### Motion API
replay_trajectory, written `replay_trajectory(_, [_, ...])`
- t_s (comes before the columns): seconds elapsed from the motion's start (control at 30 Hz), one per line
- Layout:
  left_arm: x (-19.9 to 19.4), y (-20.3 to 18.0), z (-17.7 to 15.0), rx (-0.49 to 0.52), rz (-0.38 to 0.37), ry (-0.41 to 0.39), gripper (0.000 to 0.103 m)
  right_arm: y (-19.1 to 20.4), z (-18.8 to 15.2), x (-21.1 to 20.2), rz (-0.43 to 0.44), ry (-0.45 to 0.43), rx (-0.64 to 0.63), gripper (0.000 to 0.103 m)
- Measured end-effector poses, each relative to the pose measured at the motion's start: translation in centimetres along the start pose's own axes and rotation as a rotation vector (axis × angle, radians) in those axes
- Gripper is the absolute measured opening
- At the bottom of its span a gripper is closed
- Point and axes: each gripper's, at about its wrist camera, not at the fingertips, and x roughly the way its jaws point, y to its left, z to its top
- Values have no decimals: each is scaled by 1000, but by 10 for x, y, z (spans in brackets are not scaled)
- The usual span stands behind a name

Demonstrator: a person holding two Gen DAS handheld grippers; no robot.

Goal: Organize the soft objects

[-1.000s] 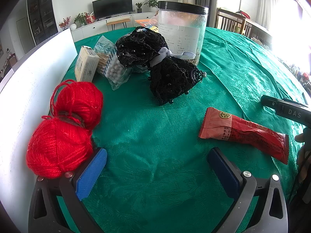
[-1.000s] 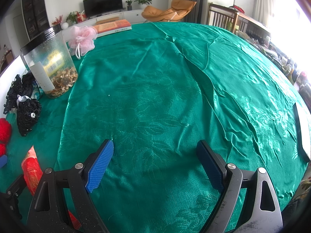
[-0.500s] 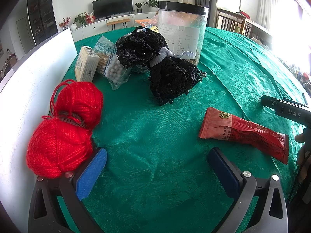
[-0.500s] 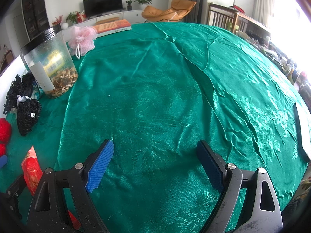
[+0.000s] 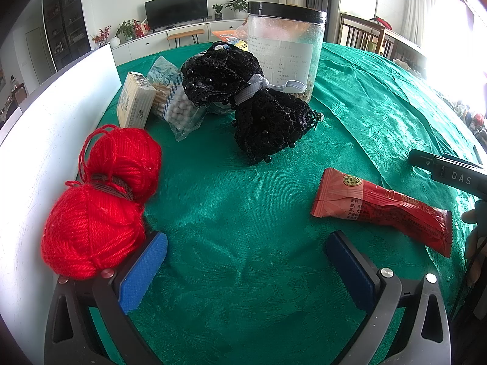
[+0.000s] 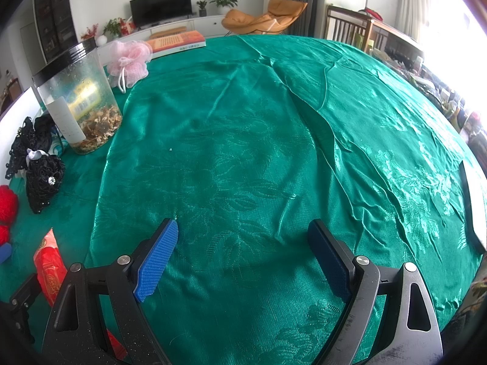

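Observation:
A red yarn skein (image 5: 100,200) tied in the middle lies at the left of the green tablecloth, just beside the left pad of my left gripper (image 5: 246,255), which is open over bare cloth. Farther back rests a black beaded lace bundle (image 5: 252,112) bound with a grey band. The right wrist view catches the same black bundle (image 6: 36,167) and red yarn (image 6: 7,206) at its left edge, and a pink mesh puff (image 6: 129,60) far back. My right gripper (image 6: 243,243) is open above bare cloth.
A red snack packet (image 5: 380,210) lies right of my left gripper. A clear jar with black lid (image 5: 286,48), a small box (image 5: 135,100) and a bag of beads (image 5: 179,109) stand behind. A white board (image 5: 45,140) borders the left. An orange book (image 6: 176,41) lies far back.

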Motion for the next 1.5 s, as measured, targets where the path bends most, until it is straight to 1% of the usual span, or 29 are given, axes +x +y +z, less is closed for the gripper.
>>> replay_trajectory(1.27, [0,0,0,1,-3,4,103,0,0,0,1,1,-2,89])
replay_trajectory(1.3, [-1,1,0,4,-6,11,103,0,0,0,1,1,-2,89])
replay_trajectory(1.37, [-3,1,1,15,-20,54,103,0,0,0,1,1,-2,89])
replay_trajectory(1.43, [-11,1,2,31,-57,87,103,0,0,0,2,1,-2,89])
replay_trajectory(1.5, [-27,3,7,42,-86,68,103,0,0,0,1,1,-2,89])
